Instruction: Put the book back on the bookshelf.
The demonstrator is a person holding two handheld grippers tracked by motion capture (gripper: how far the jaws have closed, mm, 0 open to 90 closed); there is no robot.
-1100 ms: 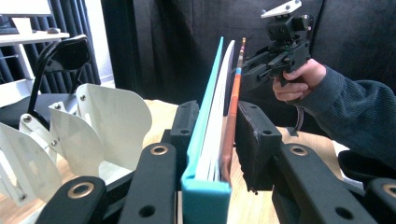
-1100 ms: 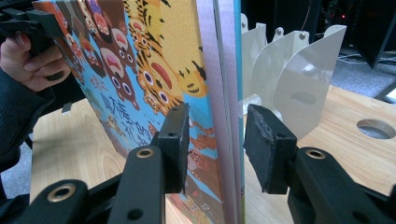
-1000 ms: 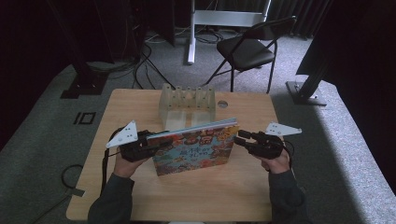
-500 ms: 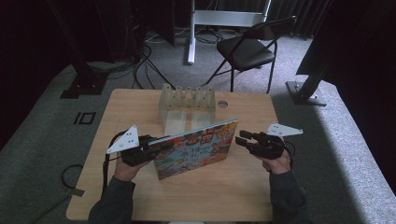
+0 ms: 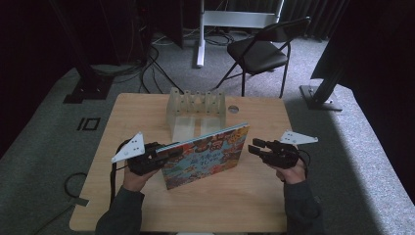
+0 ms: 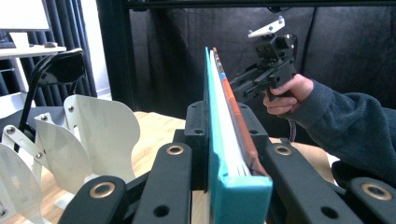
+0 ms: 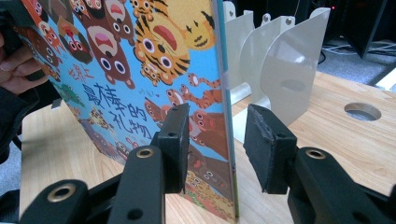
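**Book clamped in left tongs, right tongs open at its free edge**

Working from left to right across the table (image 5: 122, 205), I start with my left tongs (image 5: 159, 155). They have just finished closing and now clamp the spine end of the picture book (image 5: 205, 155). In the left gripper view the teal cover and the stacked page edges of the book (image 6: 224, 140) sit squeezed between both black pads, with no gap on either side.

The book extends rightward from the left tongs and stands on its long edge, cover facing me and leaning slightly. Its lower edge appears to rest on the table, though I cannot confirm contact along the full length.

Beyond the book, on the far side from both tongs, I see the white divider rack (image 5: 195, 110), upright, its curved plates just behind the book's top edge. To the right of the rack, a round hole (image 5: 233, 109) is set in the table.

At the right, my right tongs (image 5: 258, 147) are level and point at the book's free edge. In the right gripper view the book (image 7: 140, 70) stands between the two pads: the left pad lies in front of the cover, the right pad is clear of the edge with a visible gap. These tongs are open and grip nothing.
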